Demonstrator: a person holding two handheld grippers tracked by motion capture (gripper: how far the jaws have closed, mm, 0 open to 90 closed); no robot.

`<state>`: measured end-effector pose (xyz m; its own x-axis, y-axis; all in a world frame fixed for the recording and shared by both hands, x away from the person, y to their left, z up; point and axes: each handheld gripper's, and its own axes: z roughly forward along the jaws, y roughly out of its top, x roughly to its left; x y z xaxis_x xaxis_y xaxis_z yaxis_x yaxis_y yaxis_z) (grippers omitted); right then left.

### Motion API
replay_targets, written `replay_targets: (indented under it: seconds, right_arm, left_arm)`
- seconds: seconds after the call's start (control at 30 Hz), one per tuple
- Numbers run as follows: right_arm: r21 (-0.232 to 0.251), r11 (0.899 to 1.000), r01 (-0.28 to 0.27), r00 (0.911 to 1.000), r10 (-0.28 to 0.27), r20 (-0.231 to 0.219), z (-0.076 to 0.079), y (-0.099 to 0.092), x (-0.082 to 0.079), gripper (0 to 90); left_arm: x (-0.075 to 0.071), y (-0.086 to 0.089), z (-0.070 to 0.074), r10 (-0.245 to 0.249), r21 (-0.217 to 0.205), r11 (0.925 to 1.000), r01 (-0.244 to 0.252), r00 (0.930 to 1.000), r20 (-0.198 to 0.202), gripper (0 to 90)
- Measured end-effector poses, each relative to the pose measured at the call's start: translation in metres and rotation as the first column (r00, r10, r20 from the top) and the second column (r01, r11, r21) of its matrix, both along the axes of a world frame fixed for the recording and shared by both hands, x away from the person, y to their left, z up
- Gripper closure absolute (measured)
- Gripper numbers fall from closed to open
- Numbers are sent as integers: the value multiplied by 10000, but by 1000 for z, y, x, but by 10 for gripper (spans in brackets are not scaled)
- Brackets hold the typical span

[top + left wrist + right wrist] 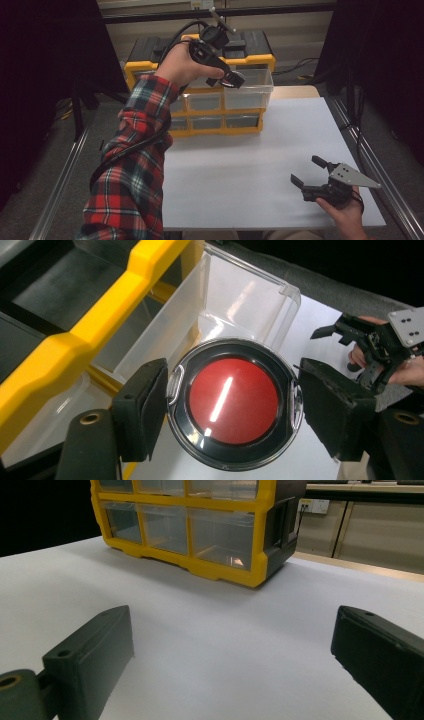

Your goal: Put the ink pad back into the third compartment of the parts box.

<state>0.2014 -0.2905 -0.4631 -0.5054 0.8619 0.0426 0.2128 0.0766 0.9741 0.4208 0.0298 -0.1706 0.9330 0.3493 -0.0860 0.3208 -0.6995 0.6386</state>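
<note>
Left tongs [235, 79] hold a round case [236, 80] over the open drawer [250, 90].

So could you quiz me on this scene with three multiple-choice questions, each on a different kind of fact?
1. Where is the round case held?
A. Over the open clear drawer
B. On the floor
C. Under the table

2. What colour is the disc inside the case?
A. Blue
B. Red
C. Green

3. How do the jaws of the right gripper stand?
A. Clamped on a drawer
C. Shut tight on a cable
B. Open, holding nothing

Answers:
1 A: the left gripper view shows the case between the left gripper jaws, above the pulled-out drawer of the yellow cabinet.
2 B: the disc shows red through the lid.
3 B: the right gripper view shows bare white table between wide-apart jaws.
</note>
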Motion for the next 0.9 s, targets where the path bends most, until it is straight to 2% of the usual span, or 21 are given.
replay_targets:
  seconds: [0.37, 0.7, 0.9]
  right_arm:
    - [11, 10000, -37, 10000, 37, -31, 0, 1, 0, 30]
    - [-28, 10000, -52, 10000, 52, -18, 0, 0, 0, 30]
    - [-29, 10000, 12, 10000, -12, -29, 0, -1, 0, 30]
  left_arm:
    - [4, 1, -1, 92, -57, 9999, -92, 9999, 103, 302]
    - [6, -6, -4, 207, -205, 9996, -204, 9997, 141, 301]
    - [8, -10, -7, 200, -124, 9997, -198, 9996, 174, 302]
